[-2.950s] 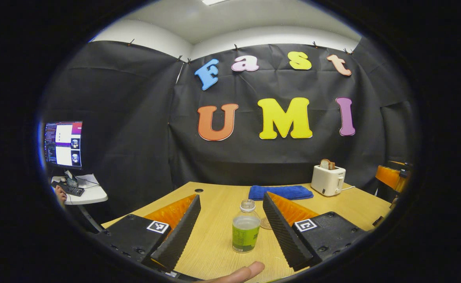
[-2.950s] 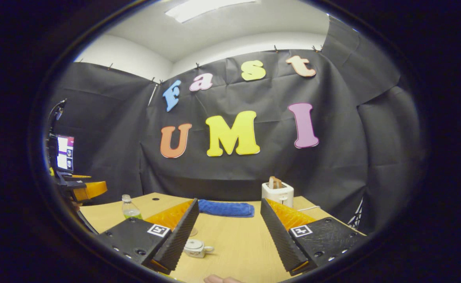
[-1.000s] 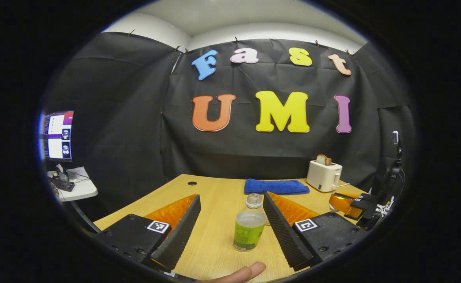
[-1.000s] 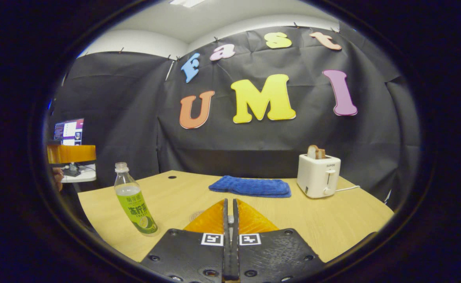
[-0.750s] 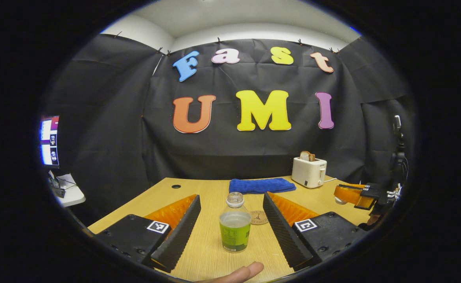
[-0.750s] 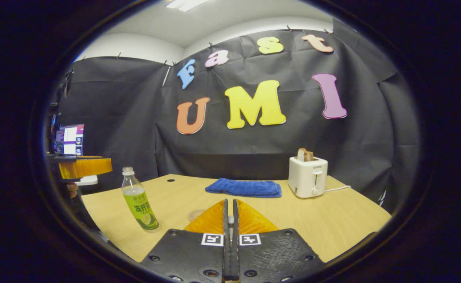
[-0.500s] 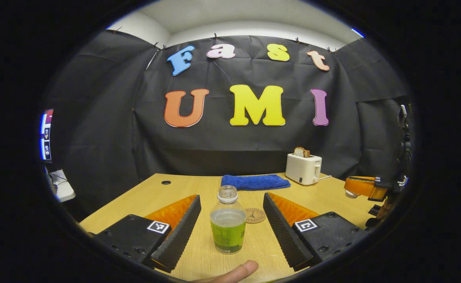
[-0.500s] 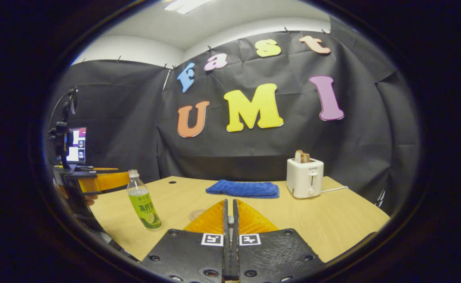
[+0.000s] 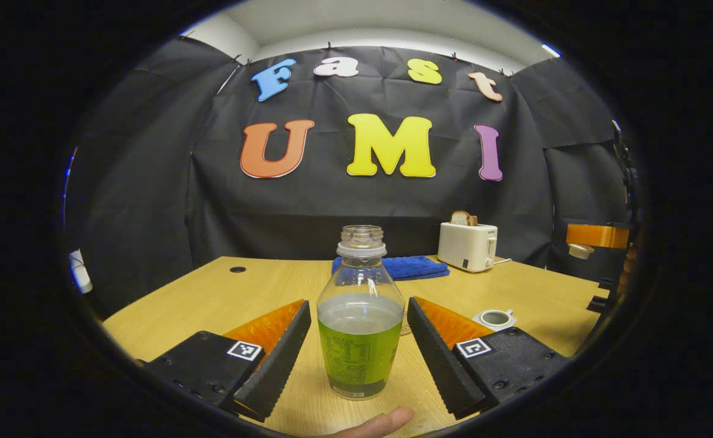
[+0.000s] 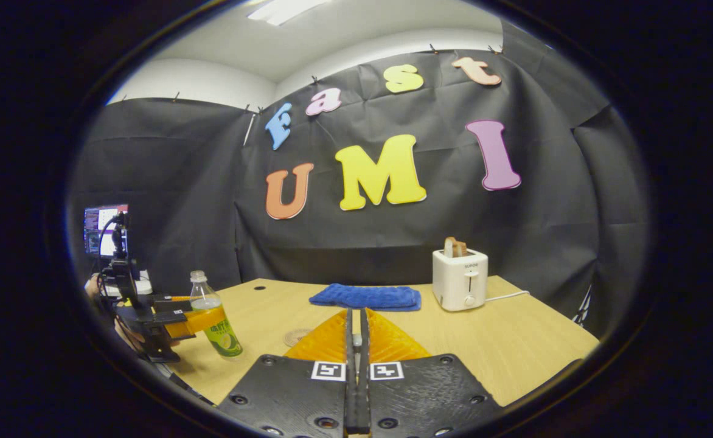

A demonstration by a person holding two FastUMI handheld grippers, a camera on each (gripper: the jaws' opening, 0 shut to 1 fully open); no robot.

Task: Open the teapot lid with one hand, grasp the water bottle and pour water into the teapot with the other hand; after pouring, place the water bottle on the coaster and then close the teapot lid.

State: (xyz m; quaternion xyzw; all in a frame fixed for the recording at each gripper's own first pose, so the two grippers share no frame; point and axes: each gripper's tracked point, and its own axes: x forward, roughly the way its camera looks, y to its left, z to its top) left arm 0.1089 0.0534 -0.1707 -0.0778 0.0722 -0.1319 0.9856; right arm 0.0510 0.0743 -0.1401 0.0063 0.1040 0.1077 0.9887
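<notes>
A clear water bottle [image 9: 359, 322] with a green label and no cap stands on the wooden table [image 9: 259, 292]. My left gripper [image 9: 358, 304] is open, with the bottle between its fingers and narrow gaps on both sides. The small white teapot [image 9: 495, 317] sits lidless to the right. Above it, in the left gripper view, my right gripper [image 9: 594, 236] holds the white lid [image 9: 578, 249] in the air. In the right gripper view, my right gripper [image 10: 356, 313] looks shut; the bottle [image 10: 213, 316] and left gripper [image 10: 171, 322] are at the left. A round coaster [image 10: 297, 336] lies behind the bottle.
A folded blue towel [image 9: 393, 266] and a white toaster [image 9: 467, 245] with toast stand at the back of the table. A monitor [image 10: 104, 230] stands off the table to the left. A person's fingertip [image 9: 375, 423] pokes in at the bottom edge.
My left gripper has moved forward until the bottle stands between its fingers. My right gripper, open over the teapot three seconds ago, is shut and has risen with the lid.
</notes>
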